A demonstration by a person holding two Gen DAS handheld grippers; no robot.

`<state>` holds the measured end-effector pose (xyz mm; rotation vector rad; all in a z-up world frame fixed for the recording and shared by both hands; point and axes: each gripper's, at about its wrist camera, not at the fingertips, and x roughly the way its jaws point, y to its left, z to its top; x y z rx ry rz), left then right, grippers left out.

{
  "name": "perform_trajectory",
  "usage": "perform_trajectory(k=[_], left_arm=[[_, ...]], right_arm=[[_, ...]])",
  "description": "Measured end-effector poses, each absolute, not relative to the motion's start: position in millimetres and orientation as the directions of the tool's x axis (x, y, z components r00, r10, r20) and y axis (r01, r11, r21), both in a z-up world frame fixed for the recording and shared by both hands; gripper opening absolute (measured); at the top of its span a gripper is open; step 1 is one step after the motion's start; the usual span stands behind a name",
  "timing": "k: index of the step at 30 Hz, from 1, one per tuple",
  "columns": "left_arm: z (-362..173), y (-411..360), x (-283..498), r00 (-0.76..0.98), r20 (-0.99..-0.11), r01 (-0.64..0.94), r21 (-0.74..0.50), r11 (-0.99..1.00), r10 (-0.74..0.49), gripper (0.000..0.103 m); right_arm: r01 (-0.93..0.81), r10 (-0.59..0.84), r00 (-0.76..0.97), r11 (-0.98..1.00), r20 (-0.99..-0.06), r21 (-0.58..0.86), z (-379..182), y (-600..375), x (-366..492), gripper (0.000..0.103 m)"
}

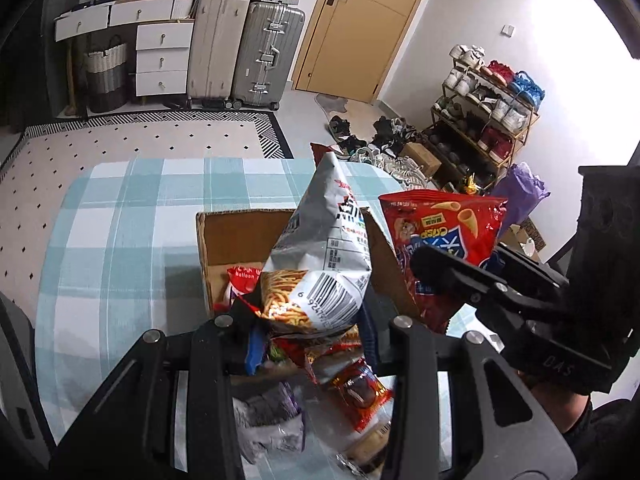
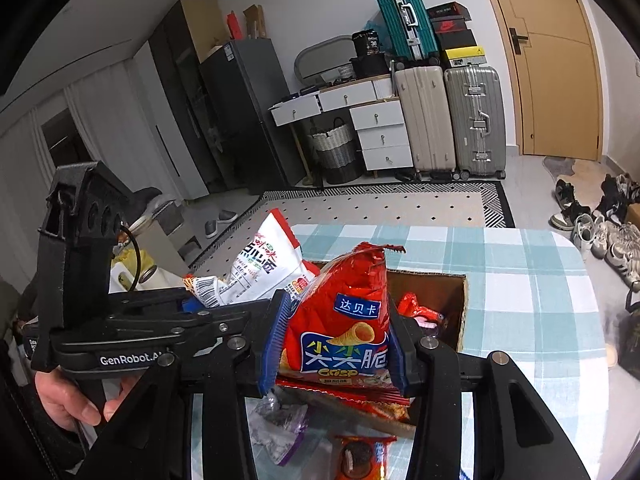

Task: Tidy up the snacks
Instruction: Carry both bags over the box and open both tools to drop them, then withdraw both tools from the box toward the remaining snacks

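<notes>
left claw (image 1: 308, 320) clenched on silver noodle bag (image 1: 320, 256), above cardboard box (image 1: 240, 236) | right claw (image 2: 336, 344) clenched on red crisp bag (image 2: 344, 320), above box | some snacks boxed; loose packets (image 1: 360, 396) remain beside box on bench (image 1: 112, 240)

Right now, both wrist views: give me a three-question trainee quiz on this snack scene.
1. True or false: the right gripper is shut on the red crisp bag.
2. What does the left gripper hold? A) white noodle-snack bag B) purple packet C) nothing
3. Which container on the checked tablecloth already holds snacks?

Key: 1 true; 2 A; 3 the cardboard box.
</notes>
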<state>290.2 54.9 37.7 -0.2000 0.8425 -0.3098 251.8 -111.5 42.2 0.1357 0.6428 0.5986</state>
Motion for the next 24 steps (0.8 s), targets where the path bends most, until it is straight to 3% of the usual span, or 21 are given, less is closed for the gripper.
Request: perform_trajectory(k=[13, 15, 17, 20, 22, 24], left_arm=[[-4.5, 45.4, 338.5, 0.576, -0.746, 0.186, -0.280, 0.942, -0.335, 0.035], [-10.0, 44.6, 343.2, 0.570, -0.753, 0.183, -0.274, 0.944, -0.329, 0.035], [-16.2, 44.3, 348.6, 0.562, -0.764, 0.178, -0.264, 0.948, -0.318, 0.038], [-23.0, 46.0, 353.0, 0.550, -0.779, 0.166, -0.251, 0.954, -0.301, 0.059], [-23.1, 51.5, 351.7, 0.571, -0.772, 0.137, -0.244, 0.960, -0.277, 0.081], [-21.5, 55.7, 349.9, 0.589, -0.765, 0.122, -0.235, 0.964, -0.261, 0.081]], right_arm=[[-0.432, 0.524, 0.628, 0.849, -0.575, 0.303, 5.0, -108.3, 295.5, 0.044], [-0.419, 0.521, 0.624, 0.852, -0.583, 0.314, -1.6, -110.2, 302.1, 0.049], [-0.398, 0.510, 0.630, 0.860, -0.586, 0.321, -6.8, -113.3, 307.6, 0.069], [-0.385, 0.504, 0.649, 0.864, -0.570, 0.325, -8.1, -121.4, 307.7, 0.076], [-0.383, 0.501, 0.655, 0.865, -0.566, 0.322, -6.9, -125.0, 307.1, 0.076], [-0.383, 0.500, 0.662, 0.866, -0.558, 0.321, -4.2, -129.2, 303.3, 0.076]])
